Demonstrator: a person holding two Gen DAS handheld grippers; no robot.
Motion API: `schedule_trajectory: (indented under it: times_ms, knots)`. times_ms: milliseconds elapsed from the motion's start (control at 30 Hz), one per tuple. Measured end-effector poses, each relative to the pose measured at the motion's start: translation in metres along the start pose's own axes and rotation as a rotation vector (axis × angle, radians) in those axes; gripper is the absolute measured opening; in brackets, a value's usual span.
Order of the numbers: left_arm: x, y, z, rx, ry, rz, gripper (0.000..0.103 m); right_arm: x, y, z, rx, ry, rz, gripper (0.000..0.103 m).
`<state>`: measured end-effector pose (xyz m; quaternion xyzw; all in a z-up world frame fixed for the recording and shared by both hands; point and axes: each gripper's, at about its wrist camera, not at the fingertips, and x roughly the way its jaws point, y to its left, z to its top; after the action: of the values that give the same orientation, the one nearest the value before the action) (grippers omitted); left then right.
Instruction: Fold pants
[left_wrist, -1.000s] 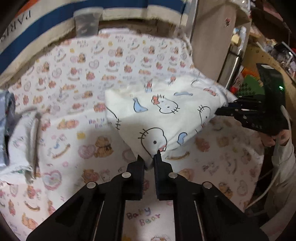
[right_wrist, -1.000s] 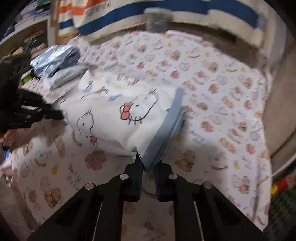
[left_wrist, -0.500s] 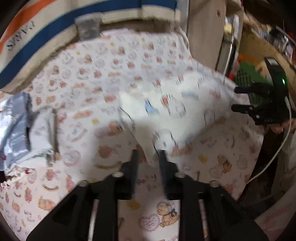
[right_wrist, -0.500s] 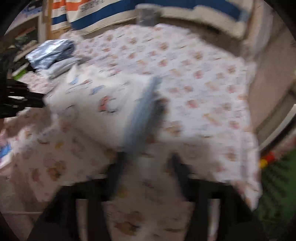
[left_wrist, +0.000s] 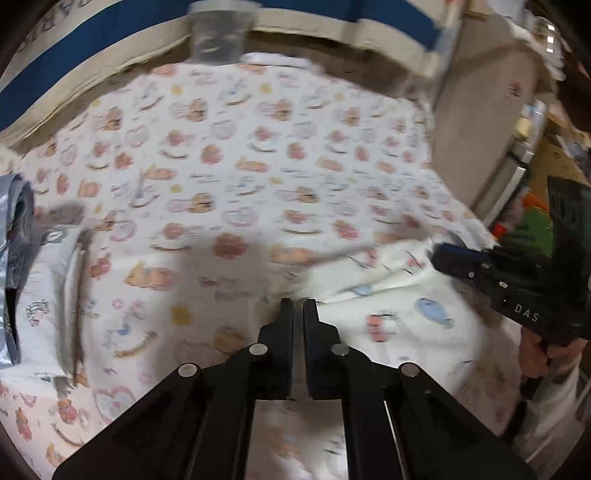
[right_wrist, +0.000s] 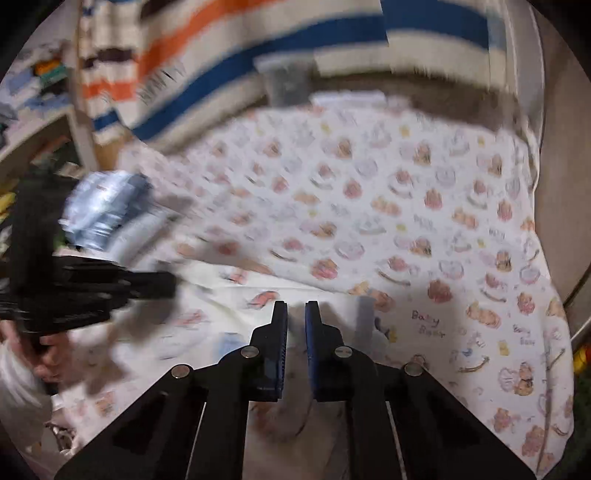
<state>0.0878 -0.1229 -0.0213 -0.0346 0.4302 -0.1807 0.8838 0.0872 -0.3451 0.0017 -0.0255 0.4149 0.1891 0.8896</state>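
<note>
The surface (left_wrist: 229, 177) is covered with a white sheet printed with bears and hearts, and it fills most of both wrist views. Behind it, at twelve o'clock, hangs a striped blanket (right_wrist: 229, 55) in cream, blue and orange. The pants (left_wrist: 406, 317) — white with small cartoon faces and blue shapes — lie on the sheet at about three to four o'clock in the left wrist view, and at about nine o'clock, low and close, in the right wrist view, where a blue waistband edge (right_wrist: 365, 317) shows just right of the tongs. A folded pile of grey and white clothes (left_wrist: 33, 288) sits at nine o'clock in the left view.

The left tongs (left_wrist: 299, 306) are pressed together with only a thin slit between them, at the pants' edge; nothing shows pinched in them. The right tongs (right_wrist: 296, 308) are closing — the gap is narrow, over the white cloth, and whether they pinch it I cannot tell through the blur.
</note>
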Motion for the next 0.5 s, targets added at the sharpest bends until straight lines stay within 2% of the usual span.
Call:
schedule_trajectory:
  times_ms: [100,167,267,333,400,467,500]
  knots:
    - [0.013,0.018,-0.004,-0.026,0.024,0.055,0.005,0.026,-0.028,-0.007,0.128,0.073,-0.036,0.01]
    - [0.024,0.028,-0.007,-0.038,0.056,0.089,0.005,0.033,-0.04,-0.012,0.189,0.095,0.011,0.01]
    - [0.015,0.043,-0.007,-0.106,0.039,0.022,0.005,0.018,-0.038,-0.009,0.176,0.052,0.033,0.01]
    - [-0.004,0.038,-0.003,-0.105,-0.025,-0.014,0.006,0.0,-0.036,-0.004,0.162,-0.012,0.049,0.01]
    - [-0.021,0.023,0.0,-0.055,-0.074,-0.032,0.022,-0.015,-0.035,0.006,0.157,-0.065,0.08,0.01]
    - [-0.033,0.004,-0.001,0.008,-0.096,-0.06,0.029,-0.018,-0.027,0.017,0.126,-0.051,0.132,0.01]
    - [-0.037,-0.007,-0.003,0.041,-0.093,-0.077,0.029,-0.014,-0.023,0.022,0.105,-0.025,0.148,0.01]
